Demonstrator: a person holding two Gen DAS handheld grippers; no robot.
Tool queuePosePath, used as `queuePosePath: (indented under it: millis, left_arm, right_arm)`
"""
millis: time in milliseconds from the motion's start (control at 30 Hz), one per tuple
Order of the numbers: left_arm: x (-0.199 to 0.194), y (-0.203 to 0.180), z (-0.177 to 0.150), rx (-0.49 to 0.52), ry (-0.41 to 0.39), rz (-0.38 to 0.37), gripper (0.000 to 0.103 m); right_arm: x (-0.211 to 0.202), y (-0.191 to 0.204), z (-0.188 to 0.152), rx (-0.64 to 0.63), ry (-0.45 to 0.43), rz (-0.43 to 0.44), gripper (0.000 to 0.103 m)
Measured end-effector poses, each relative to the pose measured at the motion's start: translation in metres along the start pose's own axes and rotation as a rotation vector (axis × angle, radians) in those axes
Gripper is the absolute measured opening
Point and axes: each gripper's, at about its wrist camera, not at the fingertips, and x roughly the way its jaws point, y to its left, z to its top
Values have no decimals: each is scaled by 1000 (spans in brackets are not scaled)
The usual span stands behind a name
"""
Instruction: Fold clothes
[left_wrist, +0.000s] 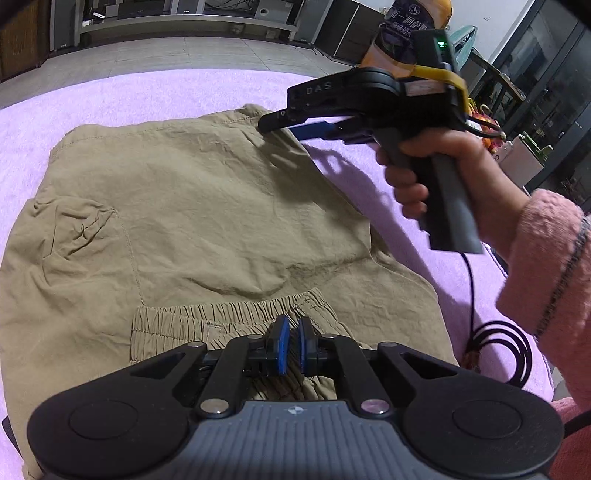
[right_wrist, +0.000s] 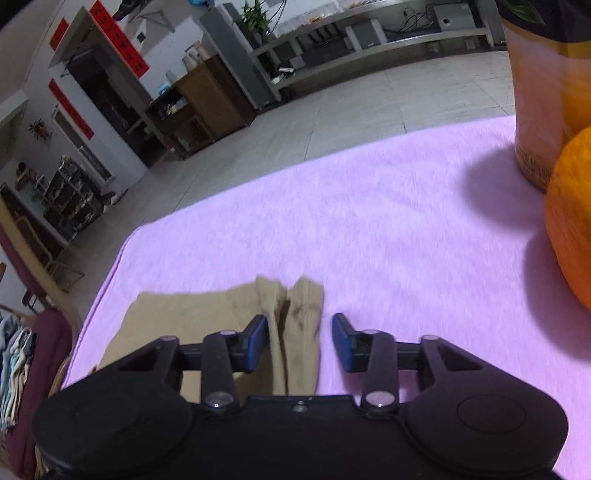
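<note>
Khaki shorts (left_wrist: 184, 206) lie spread on a pink blanket (left_wrist: 147, 96). My left gripper (left_wrist: 294, 326) is shut on their elastic waistband (left_wrist: 221, 317), which is bunched up at the near edge. My right gripper (left_wrist: 284, 125), held by a hand (left_wrist: 436, 162) in a pink sleeve, hovers at the shorts' far right corner. In the right wrist view that gripper (right_wrist: 300, 328) stands open. The folded corner of the shorts (right_wrist: 295, 321) lies between its fingers, and the blue pads (right_wrist: 341, 343) do not press on it.
A tall yellow bottle (right_wrist: 535, 92) and an orange (right_wrist: 572, 229) stand at the blanket's far right. A black cable (left_wrist: 509, 347) coils on the blanket by the sleeve. Beyond the blanket's (right_wrist: 369, 221) edge are a tiled floor, shelves and cabinets.
</note>
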Motion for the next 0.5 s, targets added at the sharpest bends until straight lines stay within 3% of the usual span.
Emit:
queuePosePath:
  millis: [100,333,500]
  left_arm:
    - [-1,-1,-1,12,-4,6,4]
    - [-17,-7,-10,-25,-39,44,5]
    - [-71,-22,-34,-99,-82,46,6]
  right_arm:
    - [0,2,-1,0,-2,7,5]
    - [-72,53,-8,-171,-108,6,4]
    - [-156,110,-41,-355,-201,-4,3]
